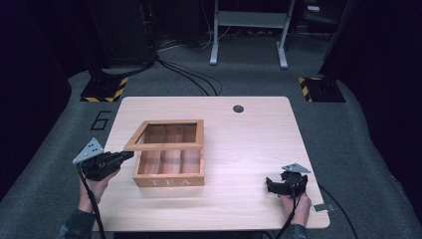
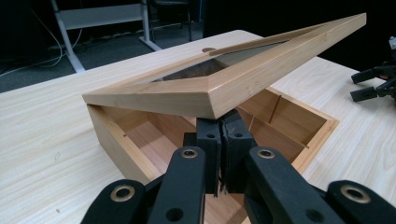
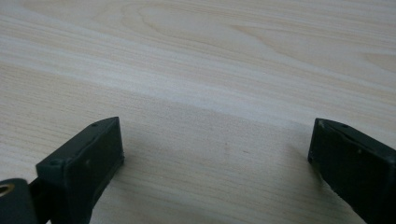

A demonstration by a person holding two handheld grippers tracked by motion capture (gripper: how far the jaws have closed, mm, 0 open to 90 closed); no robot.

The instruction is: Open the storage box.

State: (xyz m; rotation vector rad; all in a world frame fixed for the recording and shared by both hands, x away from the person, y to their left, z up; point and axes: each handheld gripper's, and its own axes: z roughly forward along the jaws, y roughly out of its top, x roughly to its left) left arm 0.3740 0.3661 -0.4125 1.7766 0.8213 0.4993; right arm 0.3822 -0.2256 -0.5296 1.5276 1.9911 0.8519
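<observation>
Left tongs point(image 2: 223, 179) closed under tilted lid point(image 2: 224, 79); right tongs point(image 3: 215, 158) spread.

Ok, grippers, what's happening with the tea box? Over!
Left gripper shut, under lid, lid propped up. Right gripper open, above bare table. Tea box compartments look empty. Nothing in the way.

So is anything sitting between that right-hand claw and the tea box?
Nothing visible: only bare table lies between the right gripper, jaws open, and the wooden tea box. The left gripper props its lid from the opposite side.
</observation>
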